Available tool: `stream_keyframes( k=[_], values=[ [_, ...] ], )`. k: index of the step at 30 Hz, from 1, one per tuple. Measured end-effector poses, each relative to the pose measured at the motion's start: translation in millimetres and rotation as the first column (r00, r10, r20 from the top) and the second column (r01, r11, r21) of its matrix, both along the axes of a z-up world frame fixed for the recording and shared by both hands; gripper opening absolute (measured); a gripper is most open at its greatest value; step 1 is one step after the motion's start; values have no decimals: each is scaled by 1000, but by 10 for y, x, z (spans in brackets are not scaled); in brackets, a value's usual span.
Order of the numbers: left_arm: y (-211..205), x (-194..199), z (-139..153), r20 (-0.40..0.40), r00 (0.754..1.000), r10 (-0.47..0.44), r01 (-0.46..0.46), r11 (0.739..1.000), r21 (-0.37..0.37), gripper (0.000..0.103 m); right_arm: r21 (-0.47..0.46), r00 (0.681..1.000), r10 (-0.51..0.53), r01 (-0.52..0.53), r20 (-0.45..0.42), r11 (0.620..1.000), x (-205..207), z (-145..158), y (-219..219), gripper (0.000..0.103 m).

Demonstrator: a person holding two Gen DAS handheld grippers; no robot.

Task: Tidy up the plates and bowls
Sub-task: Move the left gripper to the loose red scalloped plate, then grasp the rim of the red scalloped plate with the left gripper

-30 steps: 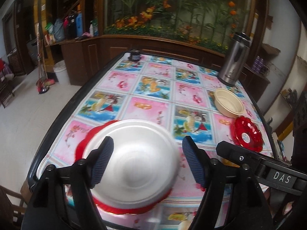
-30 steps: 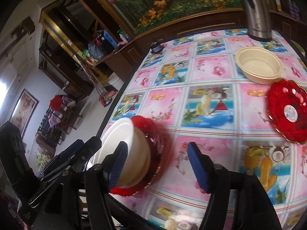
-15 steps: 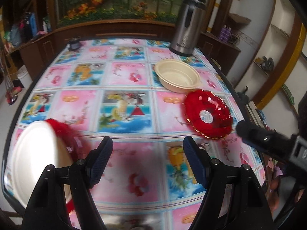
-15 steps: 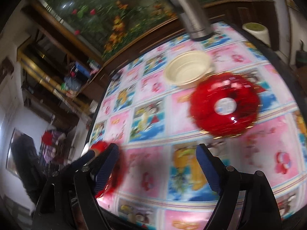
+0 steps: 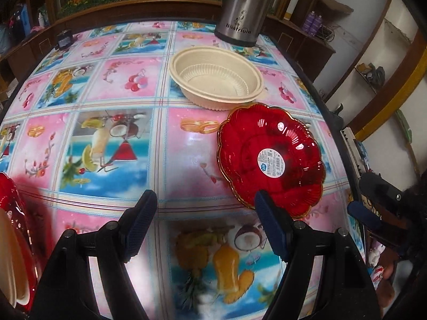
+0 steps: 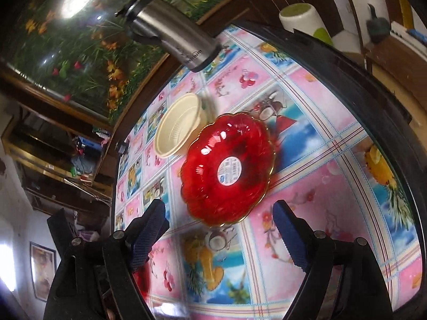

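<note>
Red scalloped plate (image 5: 271,157) lying on the patterned bench (image 5: 112,138), its rim just beside a cream bowl (image 5: 216,77); a steel flask (image 5: 244,8) stands behind. Left gripper (image 5: 202,226) with jaws apart over bare bench. Right gripper (image 6: 220,236), jaws having just been opening, empty, near the plate's edge.

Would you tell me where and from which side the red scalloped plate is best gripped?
Probably by the near rim of the red scalloped plate, coming from the table's front edge. It lies flat and is wide, and the cream bowl crowds its far side.
</note>
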State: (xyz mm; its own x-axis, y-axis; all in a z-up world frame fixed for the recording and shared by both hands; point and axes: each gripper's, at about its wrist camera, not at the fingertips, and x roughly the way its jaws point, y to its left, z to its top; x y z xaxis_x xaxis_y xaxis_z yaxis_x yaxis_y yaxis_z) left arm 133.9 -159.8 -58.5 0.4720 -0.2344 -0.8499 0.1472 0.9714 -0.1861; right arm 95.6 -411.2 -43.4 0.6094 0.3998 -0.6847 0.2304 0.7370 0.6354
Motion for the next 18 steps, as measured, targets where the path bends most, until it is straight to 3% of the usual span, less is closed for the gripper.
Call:
stream_keyframes(
  k=[8, 18],
  values=[
    [-157, 201, -163, 3, 1000, 15, -15, 1000, -5, 75, -5, 999, -12, 12, -31, 1000, 214, -180, -65, 84],
    [-270, 316, -359, -4, 1000, 19, -19, 999, 40, 75, -60, 998, -6, 2, -68, 998, 386, -369, -10, 65]
  ],
)
